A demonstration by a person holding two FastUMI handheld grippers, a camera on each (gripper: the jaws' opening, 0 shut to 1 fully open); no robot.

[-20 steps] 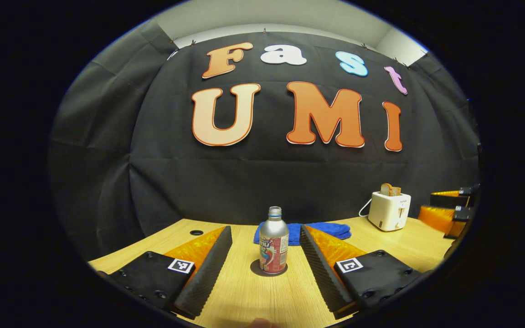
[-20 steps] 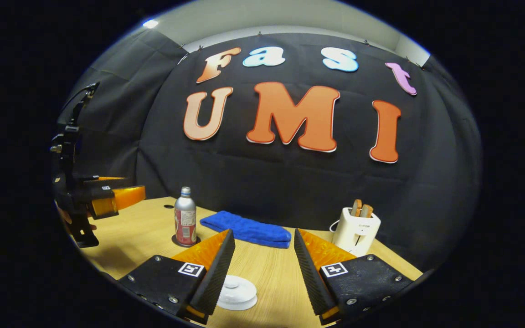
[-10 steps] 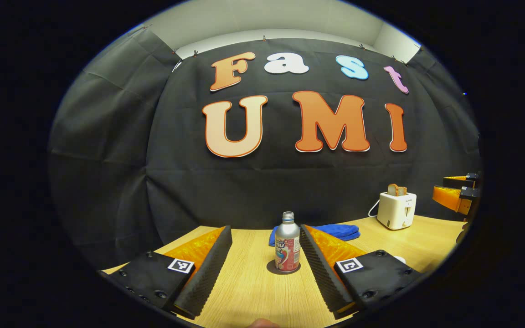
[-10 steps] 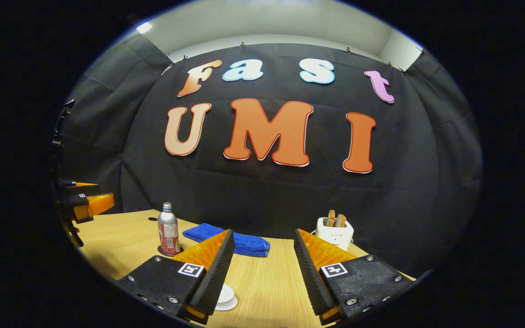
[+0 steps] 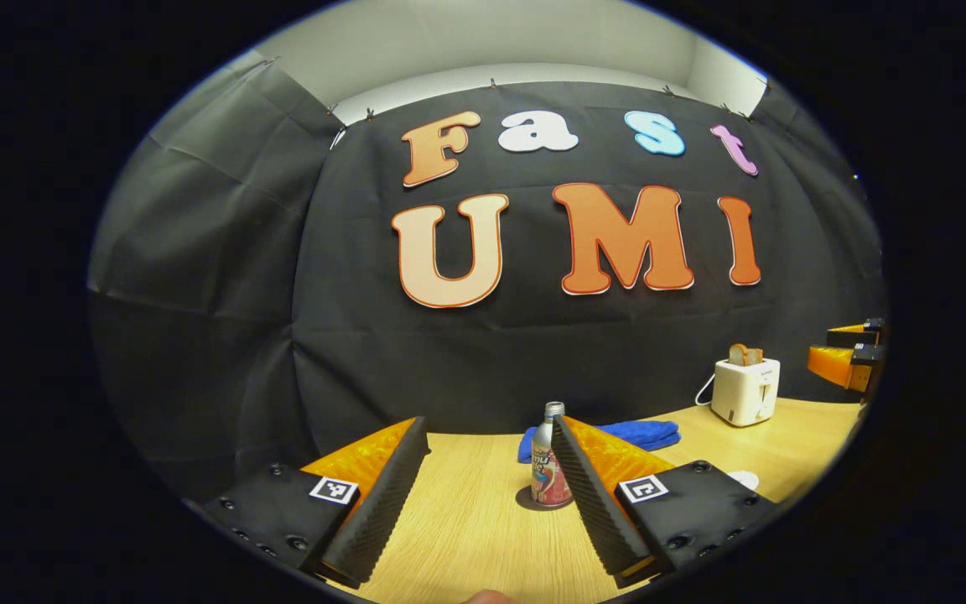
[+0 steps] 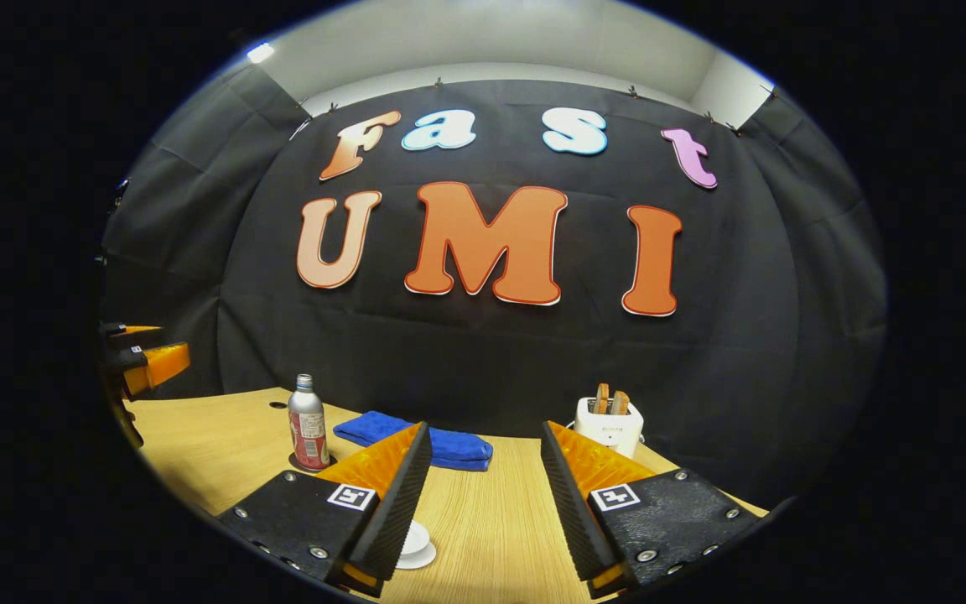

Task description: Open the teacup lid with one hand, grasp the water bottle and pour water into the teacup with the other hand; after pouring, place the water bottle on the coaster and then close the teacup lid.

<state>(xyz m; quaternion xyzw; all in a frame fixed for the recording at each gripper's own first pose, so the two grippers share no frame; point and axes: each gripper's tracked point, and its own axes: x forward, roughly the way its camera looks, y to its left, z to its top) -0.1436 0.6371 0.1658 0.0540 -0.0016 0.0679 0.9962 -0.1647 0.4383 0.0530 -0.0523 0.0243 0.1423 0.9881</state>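
On the table [image 6: 500, 520], the water bottle [image 6: 308, 433] is stood on the coaster [image 6: 309, 463], left of the towel [image 6: 416, 436]; the toaster [image 6: 609, 426] is set right of the towel.

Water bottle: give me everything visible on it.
The water bottle is a small silvery metal-looking bottle with a narrow threaded neck, shown with no cap, and a printed wrap, mostly red, around its lower body. It stands upright on a dark round coaster on the wooden table, left of the blue cloth. In the left gripper view a finger partly hides it. Nothing grips it.

Both grippers [image 5: 490, 436] [image 6: 483, 440] agape (empty)
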